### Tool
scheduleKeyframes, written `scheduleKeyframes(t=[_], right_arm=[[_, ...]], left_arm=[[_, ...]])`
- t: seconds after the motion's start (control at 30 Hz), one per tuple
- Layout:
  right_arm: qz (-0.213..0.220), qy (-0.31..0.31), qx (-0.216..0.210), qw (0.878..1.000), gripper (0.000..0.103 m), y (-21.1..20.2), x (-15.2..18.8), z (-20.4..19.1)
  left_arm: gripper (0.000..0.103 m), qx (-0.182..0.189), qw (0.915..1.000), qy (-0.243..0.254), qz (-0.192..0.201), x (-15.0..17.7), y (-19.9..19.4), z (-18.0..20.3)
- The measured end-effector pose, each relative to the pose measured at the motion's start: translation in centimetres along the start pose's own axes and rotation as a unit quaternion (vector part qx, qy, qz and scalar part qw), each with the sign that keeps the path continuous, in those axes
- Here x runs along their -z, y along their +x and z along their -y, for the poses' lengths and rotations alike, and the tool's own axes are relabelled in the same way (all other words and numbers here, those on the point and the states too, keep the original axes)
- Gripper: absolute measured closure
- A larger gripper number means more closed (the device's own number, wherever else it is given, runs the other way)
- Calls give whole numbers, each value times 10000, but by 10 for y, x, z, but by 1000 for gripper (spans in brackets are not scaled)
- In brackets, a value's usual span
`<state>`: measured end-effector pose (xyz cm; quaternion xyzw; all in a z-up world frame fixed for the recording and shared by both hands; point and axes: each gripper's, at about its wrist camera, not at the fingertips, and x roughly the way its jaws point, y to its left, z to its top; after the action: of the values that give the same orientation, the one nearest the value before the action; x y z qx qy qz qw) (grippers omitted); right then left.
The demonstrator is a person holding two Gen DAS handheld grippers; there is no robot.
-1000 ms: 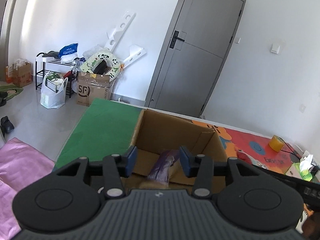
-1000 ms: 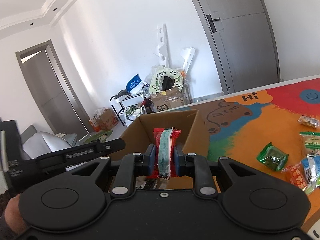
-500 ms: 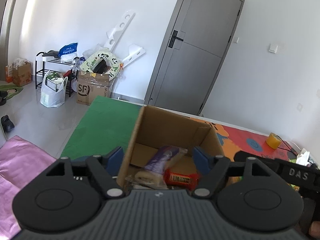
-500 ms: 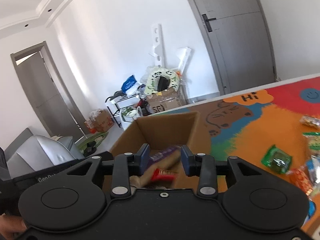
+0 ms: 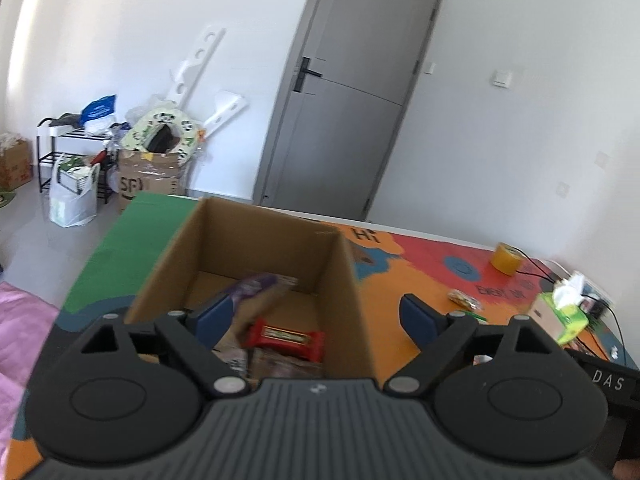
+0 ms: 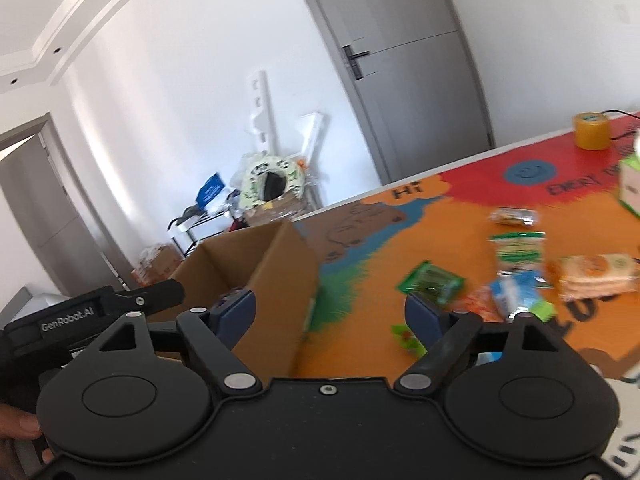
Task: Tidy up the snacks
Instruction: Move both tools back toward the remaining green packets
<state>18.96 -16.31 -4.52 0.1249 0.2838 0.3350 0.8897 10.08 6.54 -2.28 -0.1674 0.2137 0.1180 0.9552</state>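
An open cardboard box (image 5: 256,236) stands on the colourful mat; it also shows in the right wrist view (image 6: 276,276). Inside lie a purple snack packet (image 5: 256,284), a red bar (image 5: 286,338) and other wrappers. My left gripper (image 5: 316,314) is wide open and empty above the box's near right wall. My right gripper (image 6: 328,314) is wide open and empty, to the right of the box. Several loose snacks lie on the mat: a green packet (image 6: 432,282), a green-white packet (image 6: 518,250), a wafer pack (image 6: 596,274).
A yellow tape roll (image 5: 506,256) and a green tissue box (image 5: 560,312) sit at the mat's far right. The left handle (image 6: 92,312) shows at the left of the right wrist view. Clutter, boxes and a rack stand by the far wall (image 5: 148,160).
Both grippers opened and let their snacks fall into the box: the purple packet from the left, the red-green packet from the right. The right gripper then swung right toward the loose snacks.
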Motion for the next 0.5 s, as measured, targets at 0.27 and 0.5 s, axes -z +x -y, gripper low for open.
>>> scheduleKeyframes(t=[0.27,0.5], right_arm=[[74,250,270,9993,19,-26,11,38],[105,414,504,9978,19,-44,19,72]], left_arm=[[13,291,9992,266,-116,15,2,39],[13,436,9981,396,-194,25,8,63]])
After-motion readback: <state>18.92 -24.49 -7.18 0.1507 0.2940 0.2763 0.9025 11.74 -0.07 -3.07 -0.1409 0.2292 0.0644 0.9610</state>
